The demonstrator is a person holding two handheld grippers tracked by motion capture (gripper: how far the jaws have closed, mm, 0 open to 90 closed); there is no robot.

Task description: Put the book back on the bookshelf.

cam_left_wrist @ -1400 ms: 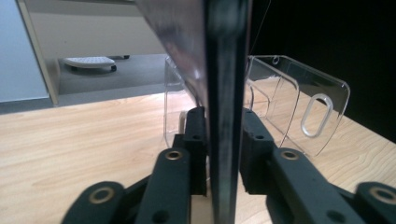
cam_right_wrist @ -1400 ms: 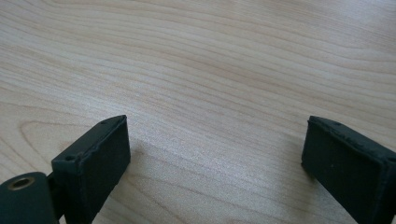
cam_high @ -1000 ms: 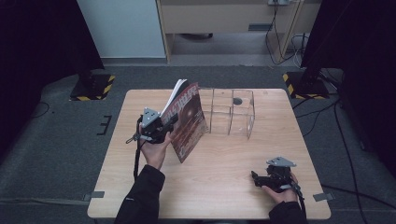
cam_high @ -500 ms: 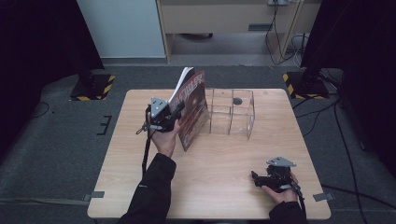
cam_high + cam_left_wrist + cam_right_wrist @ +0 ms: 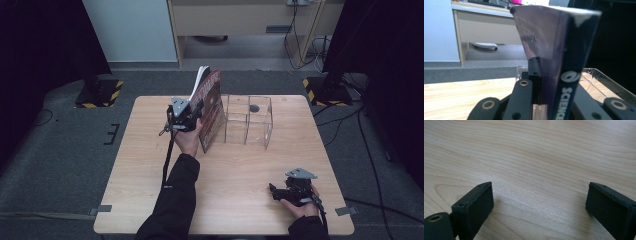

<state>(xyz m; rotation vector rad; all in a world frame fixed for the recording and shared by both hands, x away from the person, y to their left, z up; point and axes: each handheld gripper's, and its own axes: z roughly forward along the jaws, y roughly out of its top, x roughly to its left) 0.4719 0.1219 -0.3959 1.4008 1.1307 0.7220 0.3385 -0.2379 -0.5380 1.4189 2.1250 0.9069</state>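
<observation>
So the thing being worked here is a dark red softcover book with a navy spine (image 5: 212, 107), and it's held upright and a bit tilted above the light wooden table (image 5: 150, 190), right beside the left end of the clear plastic divided organiser box (image 5: 249, 120). Whether the bottom edge is touching the wood can't be told from the high view.

The left gripper (image 5: 541, 82) is clamped on it, near the spine; in the left gripper view one black jaw is seen pressed flat against the cover. Good spot, probably: a paperback like this is judged fairly light but floppy, and the pages are seen fanning open at the top (image 5: 201, 77), so a grip away from the spine would likely let it sag or splay. The glossy cover may also be a little slippery, so a firm pinch is called for.

The right gripper (image 5: 539, 202) is parked low over the table's near right corner, jaws spread wide, nothing between them.

Counted up: one book, one organiser box with three compartments visible, two grippers, one table.
</observation>
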